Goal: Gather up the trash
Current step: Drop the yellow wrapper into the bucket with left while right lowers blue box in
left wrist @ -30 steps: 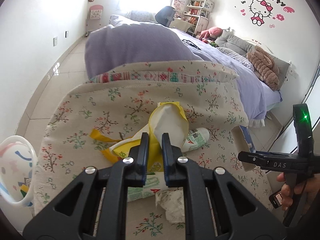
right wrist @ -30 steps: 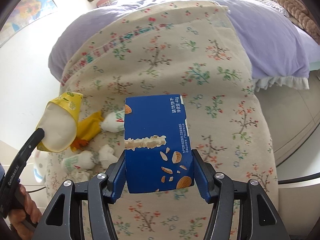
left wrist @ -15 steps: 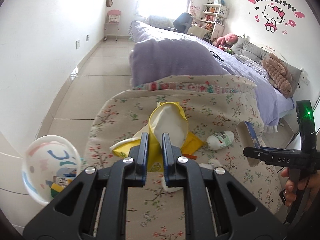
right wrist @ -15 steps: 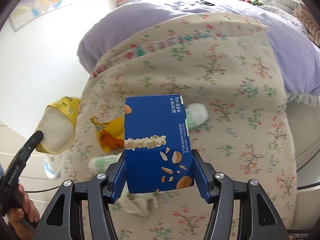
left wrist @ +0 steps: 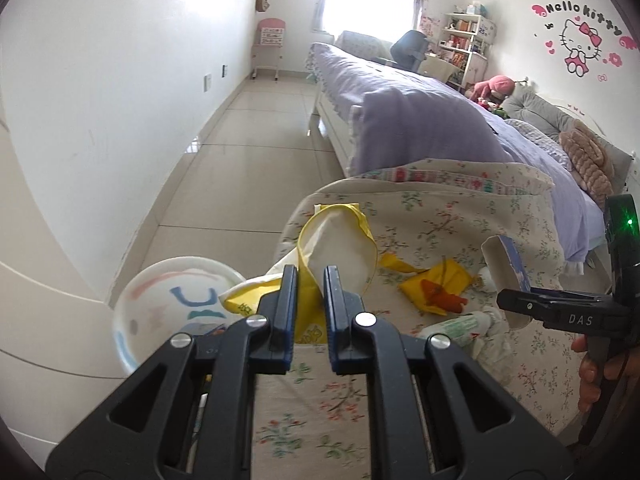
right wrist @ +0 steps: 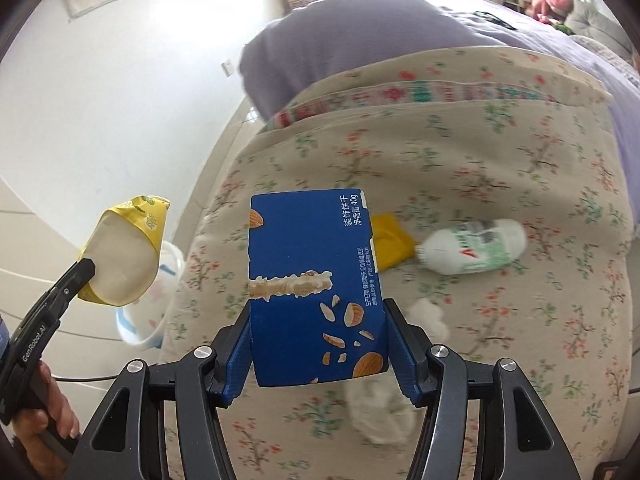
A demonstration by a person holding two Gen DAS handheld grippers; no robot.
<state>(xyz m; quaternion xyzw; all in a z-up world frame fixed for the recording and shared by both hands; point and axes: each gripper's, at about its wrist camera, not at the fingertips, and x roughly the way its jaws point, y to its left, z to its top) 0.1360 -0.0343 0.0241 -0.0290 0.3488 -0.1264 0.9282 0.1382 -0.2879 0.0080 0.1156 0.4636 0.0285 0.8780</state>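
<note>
The left gripper [left wrist: 310, 276] has its fingers nearly closed, pinching a yellow wrapper [left wrist: 340, 248] whose pale inside faces the camera; the wrapper hangs in the air above the edge of the floral blanket [left wrist: 460, 216]. The right gripper [right wrist: 318, 344] has its fingers about half open, clamped on the sides of a blue box [right wrist: 316, 284] that stands upright between them, also lifted off the bed. On the blanket lie a white bottle [right wrist: 474, 250], a yellow packet [left wrist: 438, 286] just beside it, and crumpled tissues [right wrist: 378, 404] nearer the camera. A white bin [left wrist: 172, 300] with coloured marks stands on the floor [left wrist: 240, 152] beside the bed, below and left of the wrapper. A hand [right wrist: 56, 412] grips the left gripper's handle.
</note>
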